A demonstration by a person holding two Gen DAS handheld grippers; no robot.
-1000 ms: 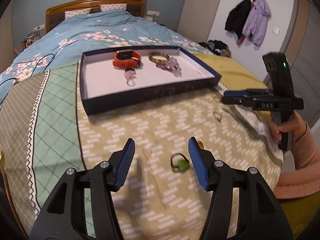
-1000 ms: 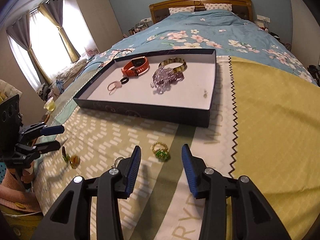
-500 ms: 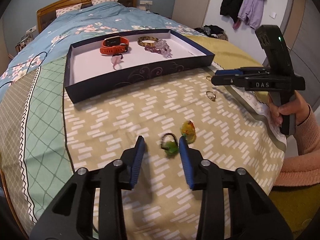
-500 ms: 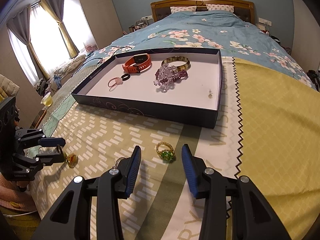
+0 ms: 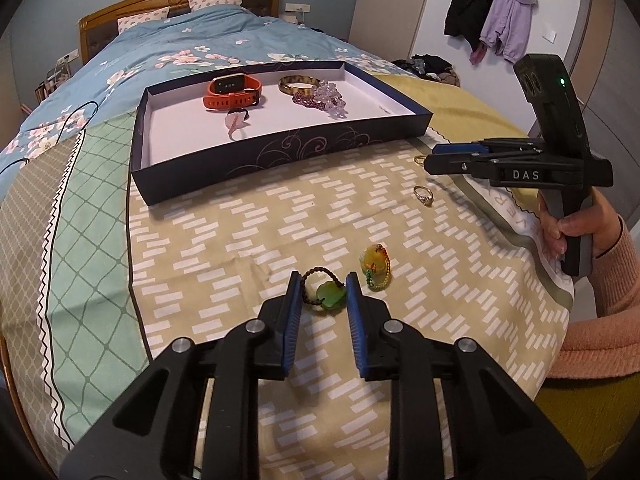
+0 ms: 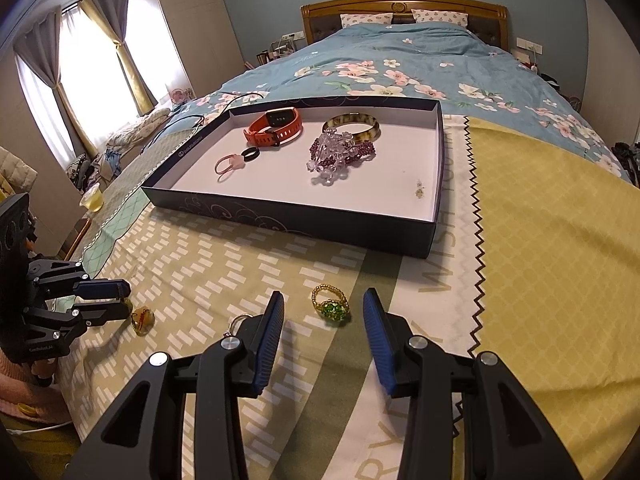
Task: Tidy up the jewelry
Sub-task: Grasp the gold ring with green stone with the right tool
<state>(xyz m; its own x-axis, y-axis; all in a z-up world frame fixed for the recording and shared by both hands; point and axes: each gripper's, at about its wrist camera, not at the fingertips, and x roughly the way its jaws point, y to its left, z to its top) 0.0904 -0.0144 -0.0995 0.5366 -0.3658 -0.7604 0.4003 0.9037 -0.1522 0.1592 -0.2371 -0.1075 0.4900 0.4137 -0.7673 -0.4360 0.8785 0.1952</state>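
Note:
A dark blue tray [image 5: 280, 152] on the bed holds an orange watch [image 5: 234, 92], a bangle [image 5: 298, 85], purple beads [image 5: 324, 98] and a pink ring [image 5: 236, 122]. My left gripper [image 5: 320, 294] is shut on a green-stone ring with a brown beaded band [image 5: 328, 296] on the patterned cloth. A yellow-stone ring [image 5: 376, 266] lies just right of it. My right gripper [image 6: 322, 316] is open, its fingers either side of a gold beaded ring with a green stone [image 6: 332, 306]. The tray also shows in the right wrist view [image 6: 320, 216].
A small gold ring [image 5: 424, 196] lies on the cloth between the grippers, another thin ring [image 6: 236, 322] shows by my right gripper's left finger. The bed's blue floral quilt [image 5: 200, 48] stretches behind the tray. The cloth's edge drops off near the person's arm [image 5: 592, 320].
My left gripper has closed in from wide open onto the green-stone ring. My right gripper has stayed open around the gold beaded ring, shifting only slightly.

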